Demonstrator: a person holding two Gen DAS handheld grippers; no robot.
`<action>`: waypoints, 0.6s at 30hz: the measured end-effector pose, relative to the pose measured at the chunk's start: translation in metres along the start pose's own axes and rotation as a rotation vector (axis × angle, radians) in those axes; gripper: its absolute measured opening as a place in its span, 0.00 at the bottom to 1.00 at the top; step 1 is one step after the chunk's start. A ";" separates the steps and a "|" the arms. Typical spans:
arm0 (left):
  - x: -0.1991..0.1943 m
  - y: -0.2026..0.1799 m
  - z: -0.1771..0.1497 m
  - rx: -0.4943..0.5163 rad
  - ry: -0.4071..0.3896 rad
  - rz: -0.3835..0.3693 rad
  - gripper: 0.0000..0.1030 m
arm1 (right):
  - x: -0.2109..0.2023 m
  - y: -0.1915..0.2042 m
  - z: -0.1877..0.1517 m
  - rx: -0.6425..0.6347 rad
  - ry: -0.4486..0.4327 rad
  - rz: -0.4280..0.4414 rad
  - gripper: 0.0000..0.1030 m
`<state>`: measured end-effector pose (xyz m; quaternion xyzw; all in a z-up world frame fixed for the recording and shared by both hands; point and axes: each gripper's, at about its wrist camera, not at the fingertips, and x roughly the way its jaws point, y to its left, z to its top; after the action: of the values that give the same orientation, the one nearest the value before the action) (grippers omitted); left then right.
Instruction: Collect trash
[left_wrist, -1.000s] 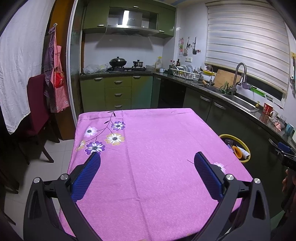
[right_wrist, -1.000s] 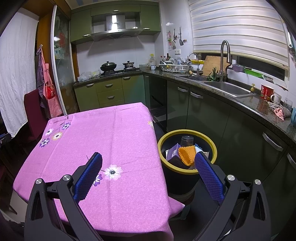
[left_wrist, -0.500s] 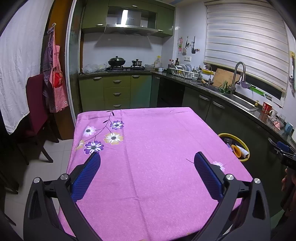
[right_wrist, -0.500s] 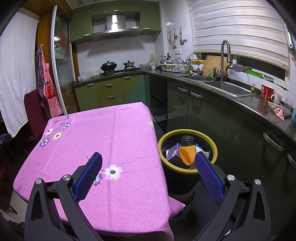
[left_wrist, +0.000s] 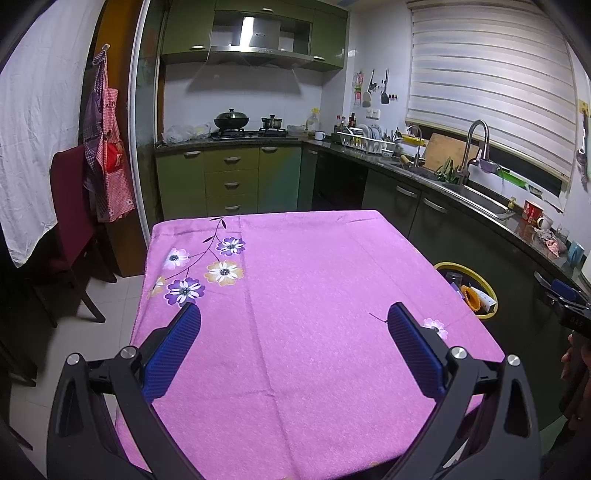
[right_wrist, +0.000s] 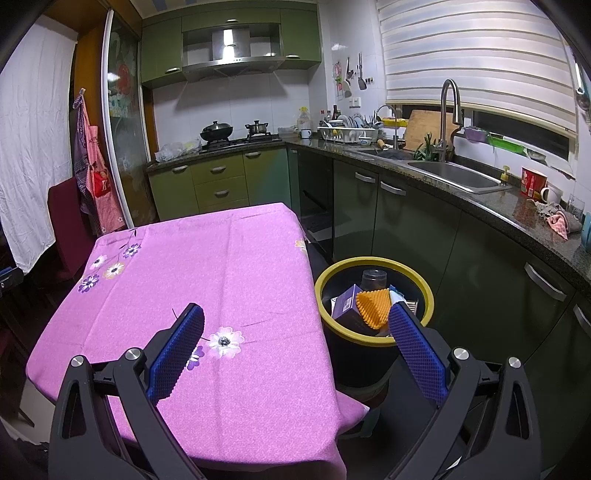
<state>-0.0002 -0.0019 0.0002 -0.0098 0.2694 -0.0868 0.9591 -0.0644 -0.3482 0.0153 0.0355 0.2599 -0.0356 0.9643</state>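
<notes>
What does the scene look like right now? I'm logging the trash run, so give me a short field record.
left gripper: open, empty, over the table
right gripper: open, empty, near the table's right edge
table: pink floral cloth, no trash visible on it
bin: yellow rim, on the floor right of the table
bin contents: orange item, purple box, dark cup

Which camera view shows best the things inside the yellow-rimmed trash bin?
The right wrist view shows it best: the trash bin is near and seen from above, with an orange ridged item, a purple box and a dark cup inside. The left wrist view shows the bin small and partly hidden by the table's edge.
</notes>
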 end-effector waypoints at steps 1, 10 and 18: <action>0.000 0.000 0.000 -0.001 0.001 -0.002 0.94 | 0.000 0.000 0.000 0.000 0.000 -0.001 0.96; 0.002 0.002 -0.001 -0.004 -0.005 -0.008 0.94 | 0.002 -0.001 -0.001 -0.001 0.007 0.000 0.96; 0.008 0.003 -0.004 -0.008 0.025 0.000 0.94 | 0.003 0.000 -0.002 -0.001 0.010 -0.002 0.96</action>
<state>0.0047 -0.0003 -0.0075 -0.0126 0.2818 -0.0856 0.9556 -0.0626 -0.3486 0.0115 0.0348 0.2647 -0.0362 0.9630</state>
